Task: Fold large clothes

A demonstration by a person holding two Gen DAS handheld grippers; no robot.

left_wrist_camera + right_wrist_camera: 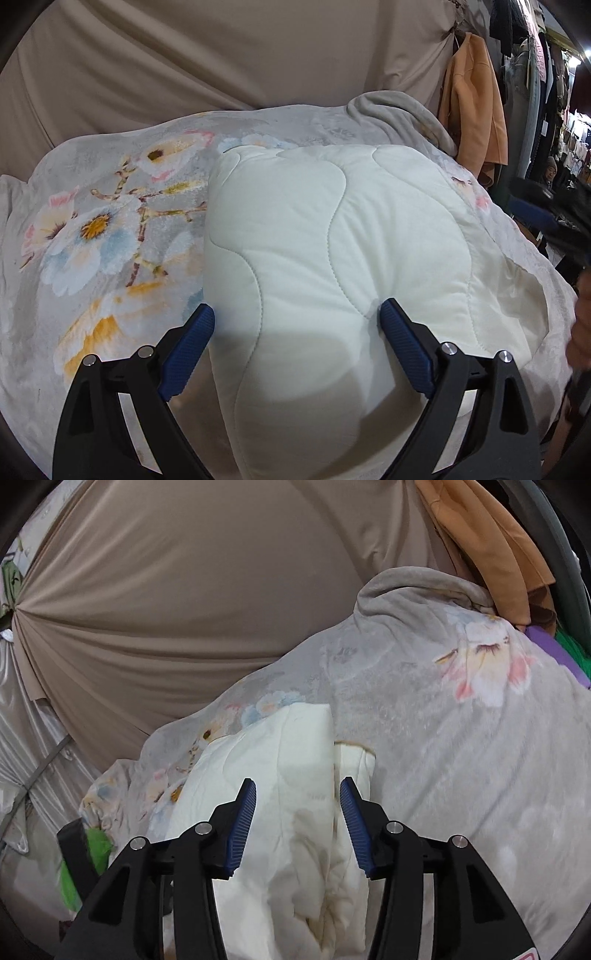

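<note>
A cream-white quilted garment (332, 236) lies folded in a thick pad on a grey floral blanket (92, 229). My left gripper (297, 314) is open, its blue pads (192, 347) spread wide over the near part of the garment, the right pad pressing into the padding. In the right wrist view the same garment (295, 775) shows edge-on, with stacked layers. My right gripper (297, 794) is open, its pads (243, 819) on either side of the folded edge without pinching it.
The floral blanket (461, 757) covers the whole work surface. A beige curtain (221, 55) hangs behind it. An orange coat (476, 103) and a rack of dark clothes (535, 55) stand at the right. A green item (92, 849) lies at the left.
</note>
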